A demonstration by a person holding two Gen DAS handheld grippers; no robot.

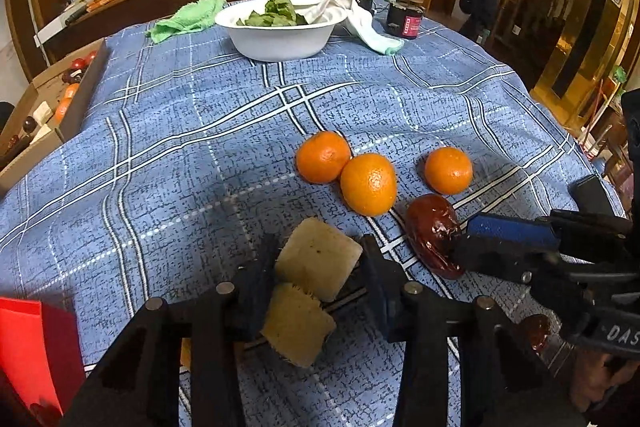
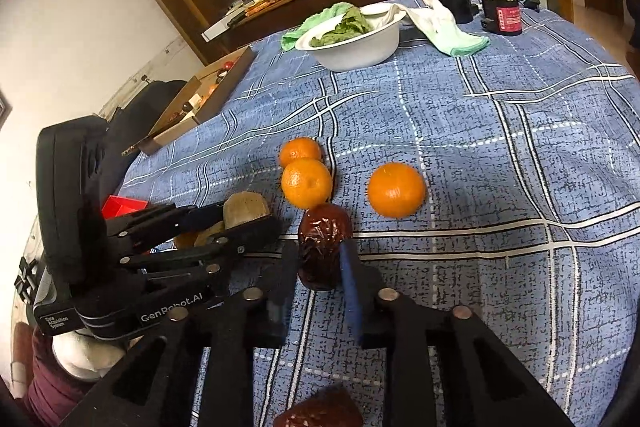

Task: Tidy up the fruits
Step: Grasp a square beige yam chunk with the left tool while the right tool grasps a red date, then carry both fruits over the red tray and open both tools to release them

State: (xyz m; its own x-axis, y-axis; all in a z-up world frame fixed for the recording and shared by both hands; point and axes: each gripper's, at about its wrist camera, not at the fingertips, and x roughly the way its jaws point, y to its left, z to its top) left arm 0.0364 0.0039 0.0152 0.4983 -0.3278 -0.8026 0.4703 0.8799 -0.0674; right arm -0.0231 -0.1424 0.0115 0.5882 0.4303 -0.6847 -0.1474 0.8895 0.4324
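left tongs [image 1: 316, 267]: pinching beige block [image 1: 318, 259]
right tongs [image 2: 320, 267]: pinching red date [image 2: 322, 247]
risk: glossy date skin may slip on lift; could roll into oranges [image 2: 306, 187]

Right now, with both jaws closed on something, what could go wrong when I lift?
1. The left gripper pinches only the upper pale tan fibrous block; the second block lies against it and may get dragged.
2. The right gripper grips the glossy dark red wrapped date near one end, so it may swing or slip.
3. The nearest round orange tangerine almost touches the date and could roll.
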